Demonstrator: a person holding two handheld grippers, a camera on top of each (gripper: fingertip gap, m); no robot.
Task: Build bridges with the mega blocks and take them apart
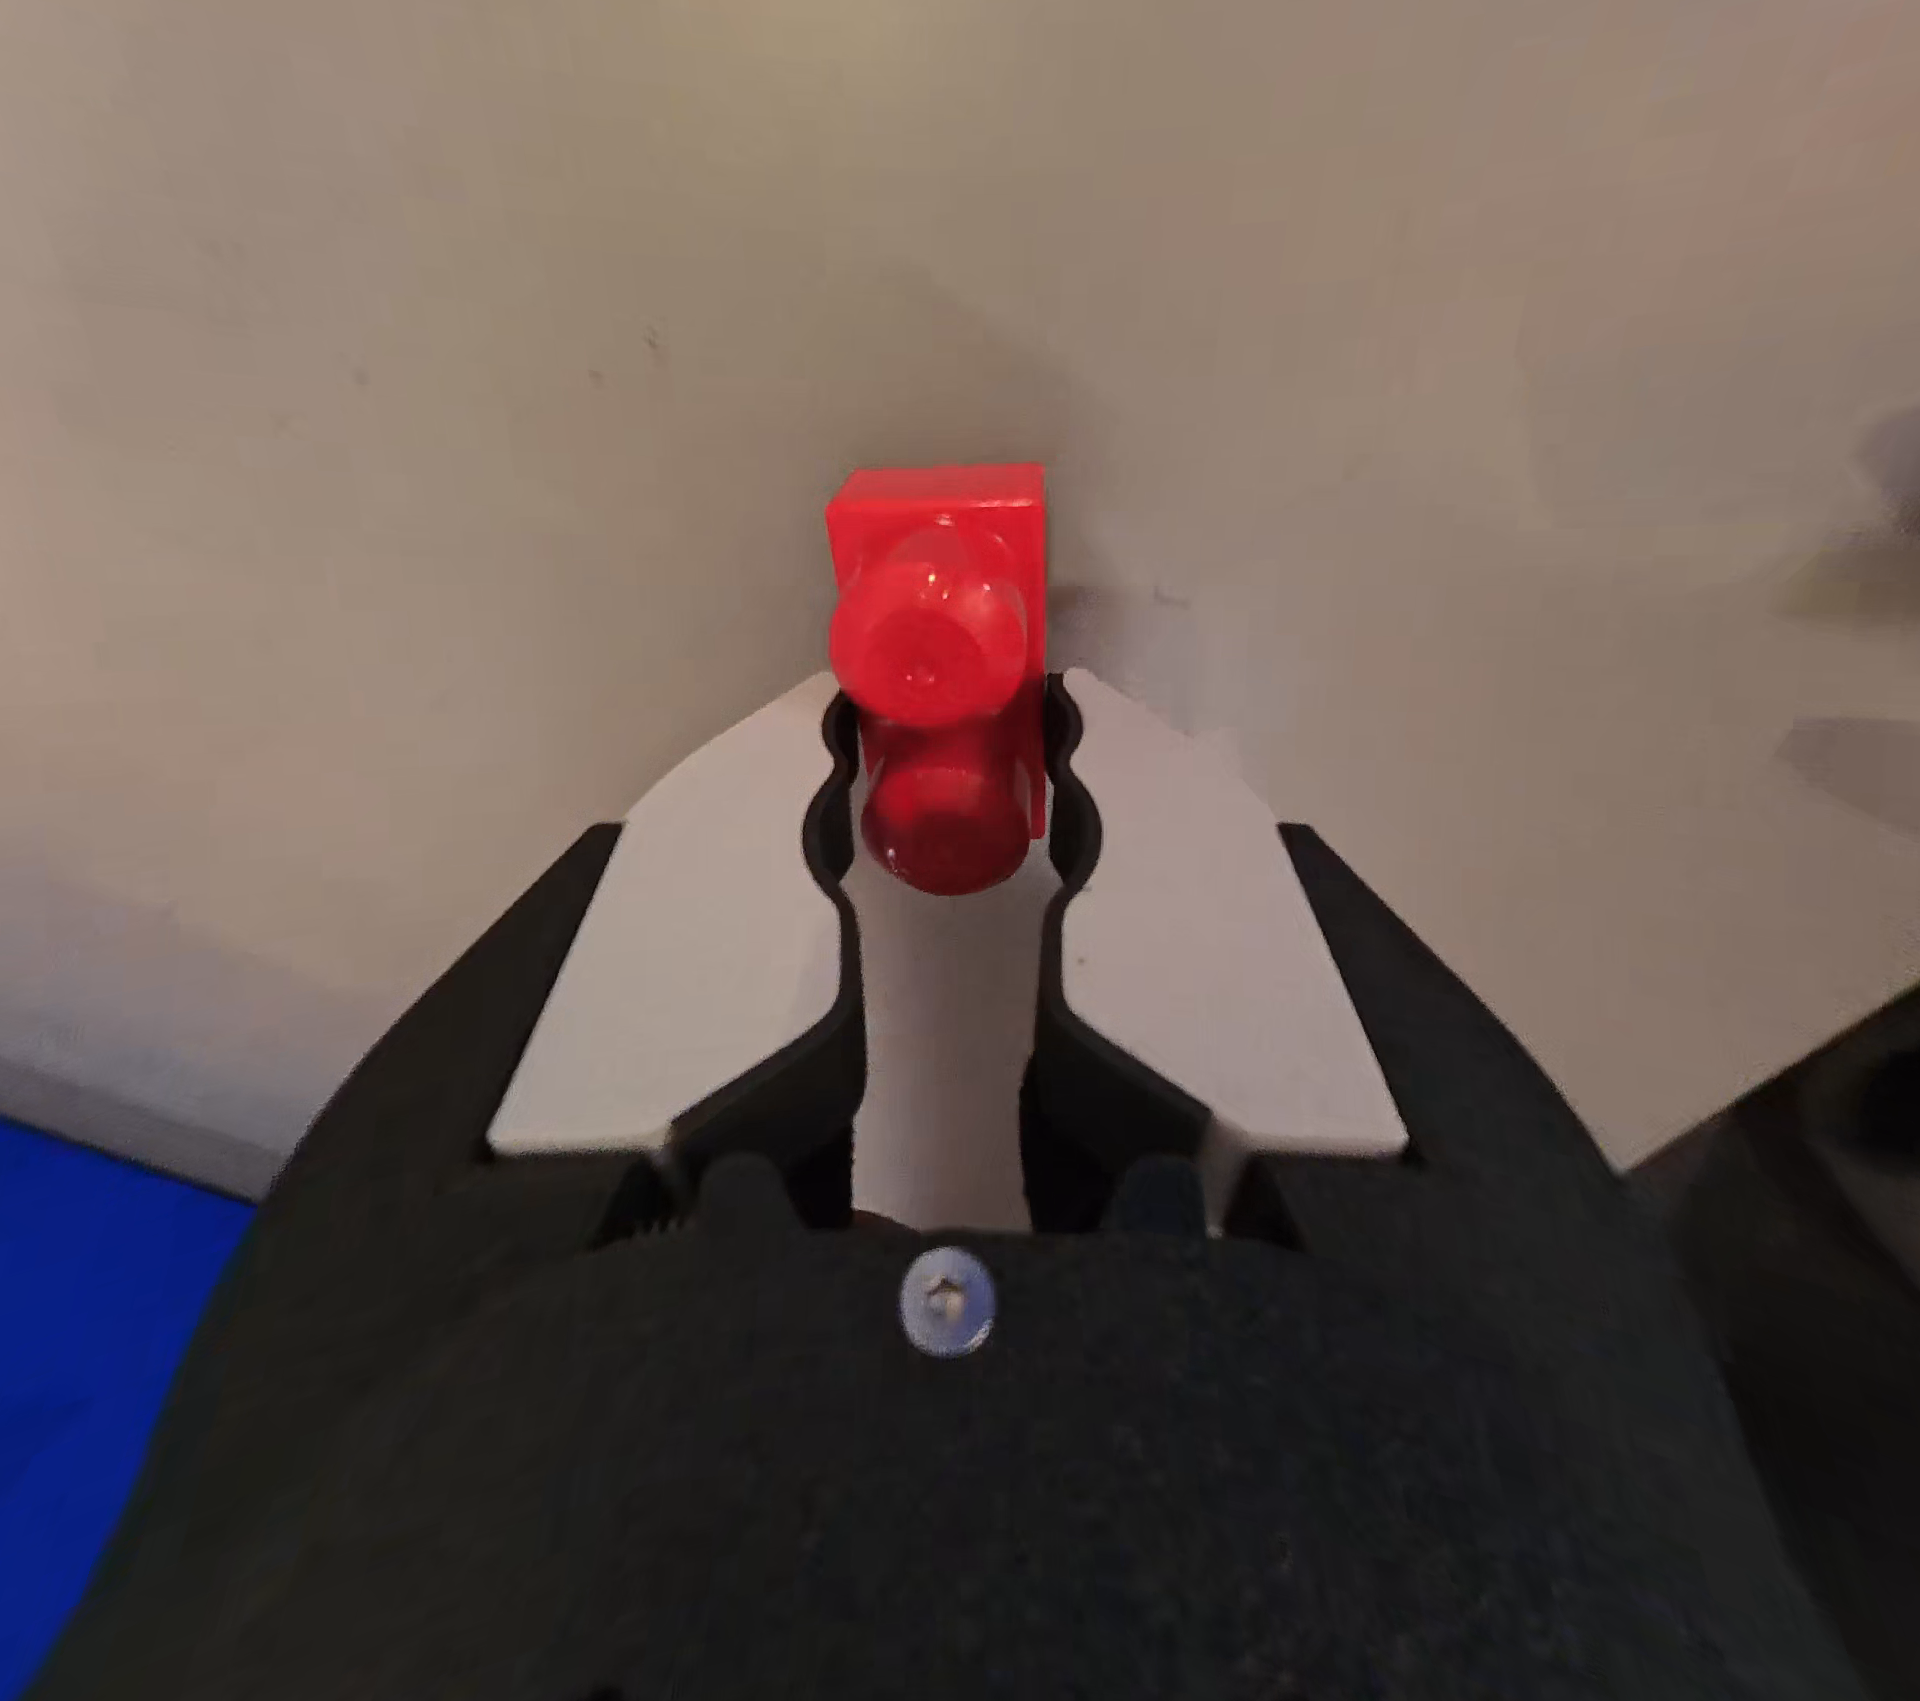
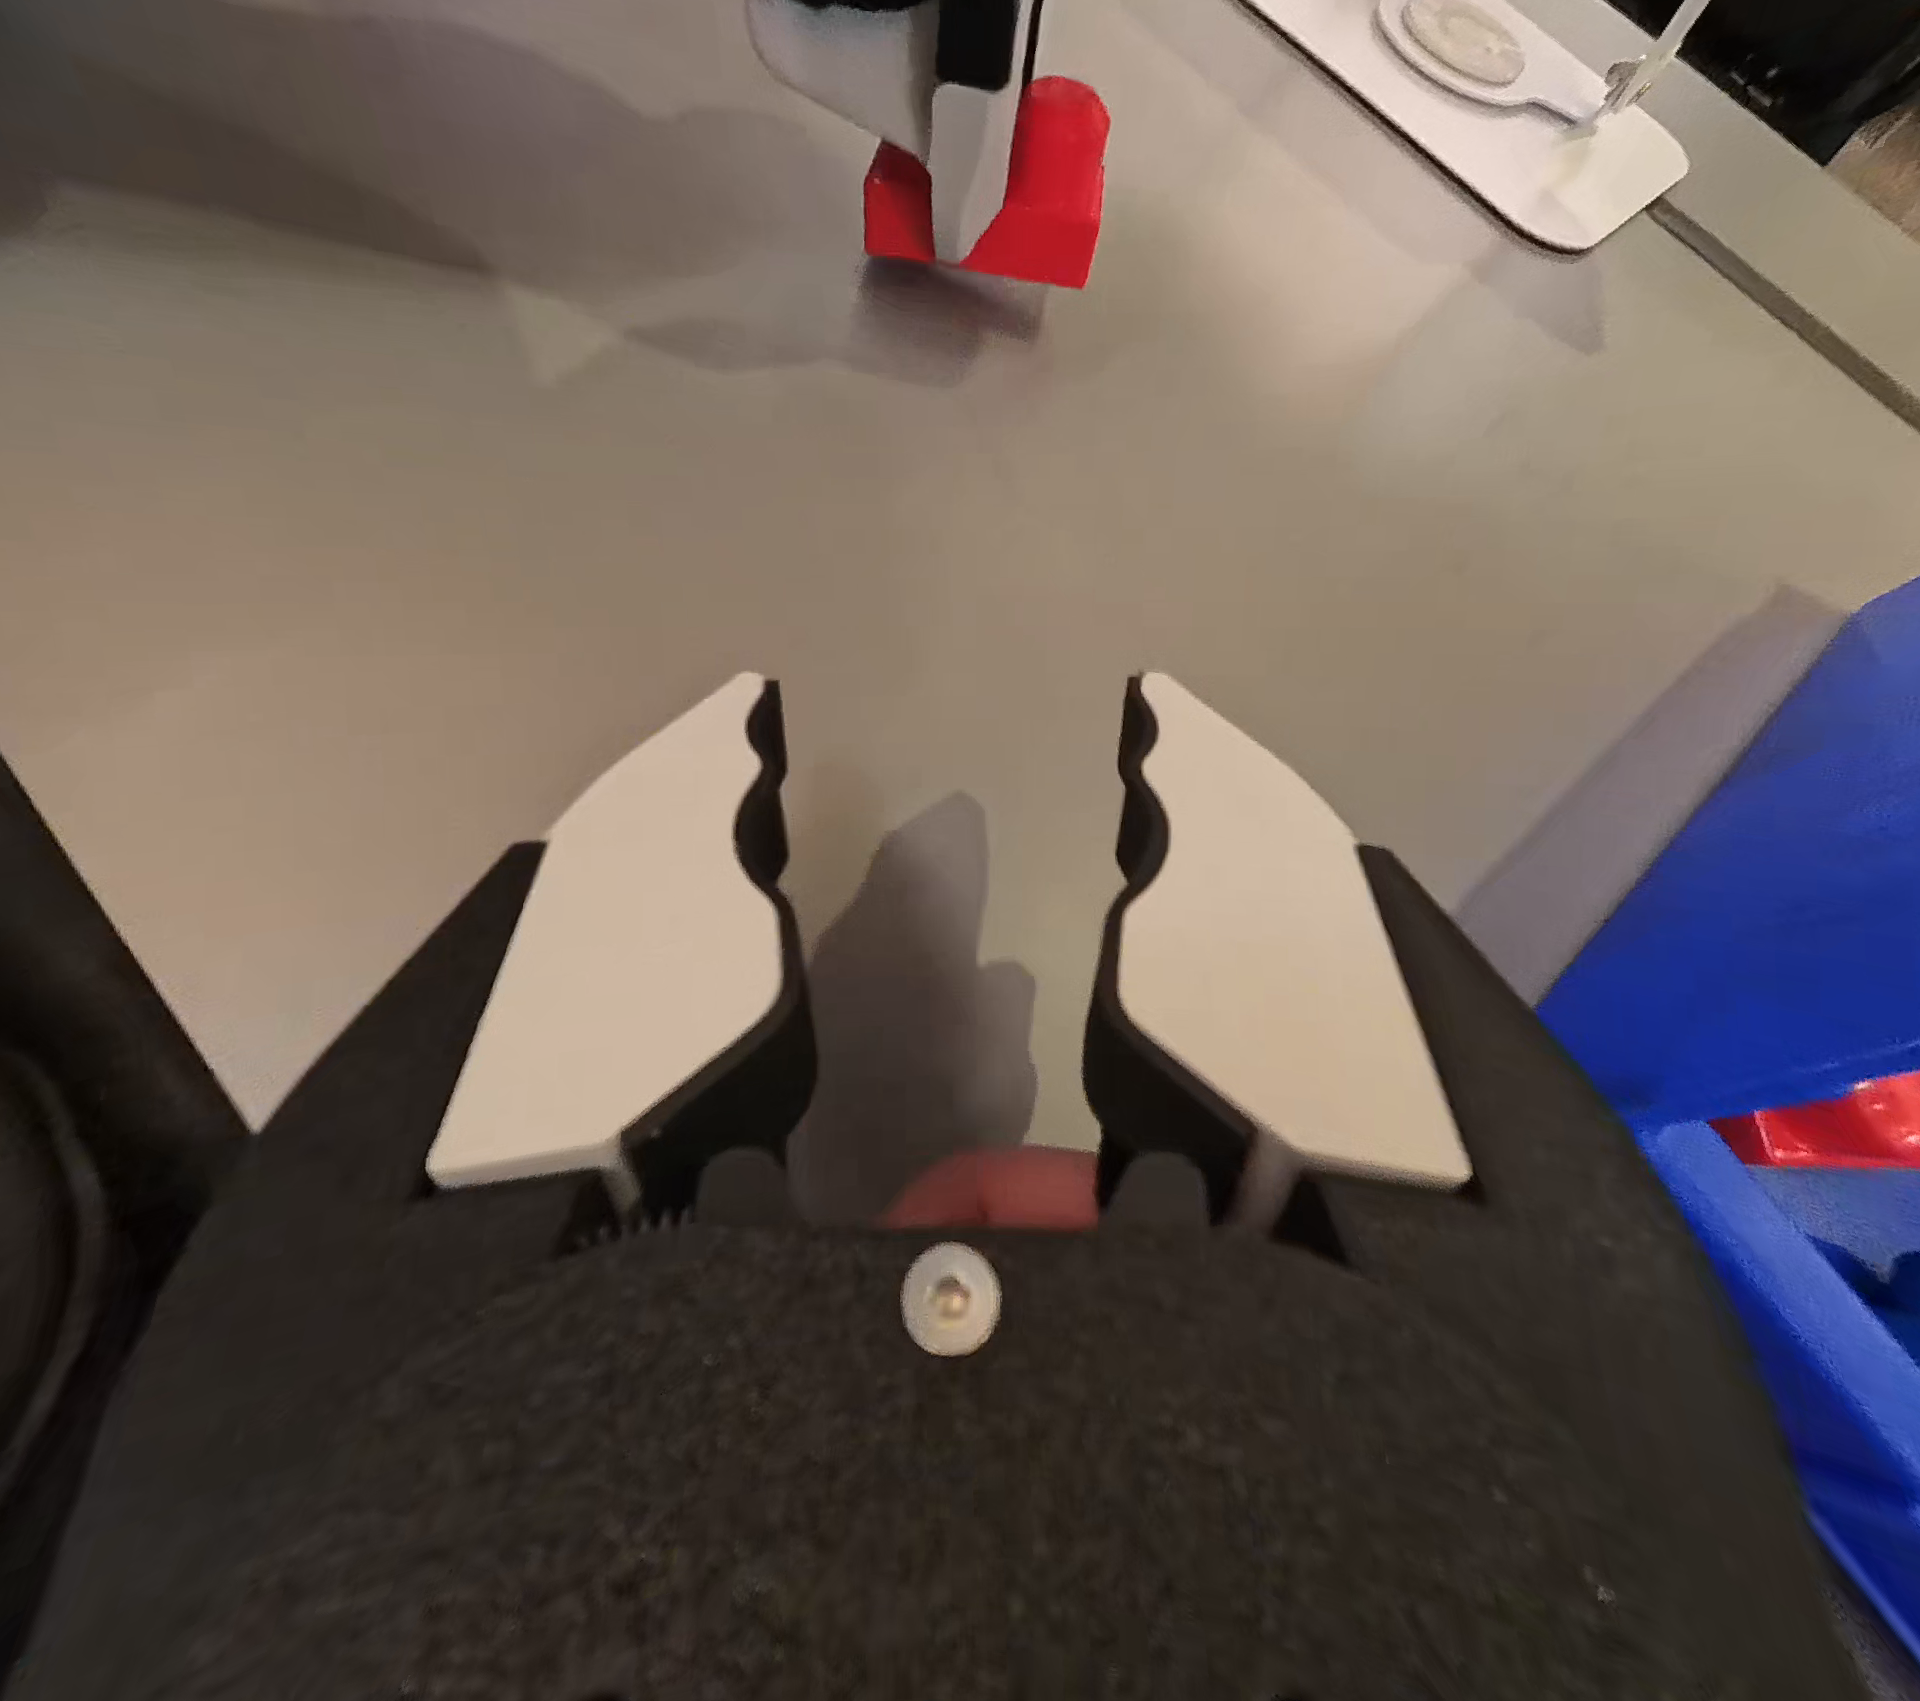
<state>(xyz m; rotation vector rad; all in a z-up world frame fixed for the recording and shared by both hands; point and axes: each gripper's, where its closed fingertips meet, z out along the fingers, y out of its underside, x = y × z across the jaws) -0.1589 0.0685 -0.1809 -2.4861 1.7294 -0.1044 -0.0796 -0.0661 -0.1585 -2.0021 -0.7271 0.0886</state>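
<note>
here left tongs (image 1: 951, 716) pinch red block (image 1: 935, 581) mid-table (image 1: 416, 301).

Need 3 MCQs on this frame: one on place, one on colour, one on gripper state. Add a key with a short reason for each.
1. Where is the red block?
A. in the blue bin
B. between the left gripper's fingers, at the table
C. on the white stand

2. What colour is the bin beside the right gripper?
A. blue
B. green
C. yellow

3. What state is the right gripper in?
A. shut on a block
B. open, empty
C. shut, empty

Key: 1 B, the left gripper clamps the block at the grey table; 2 A, blue wall at the right edge; 3 B, only bare table shows between its spread fingers.
</note>
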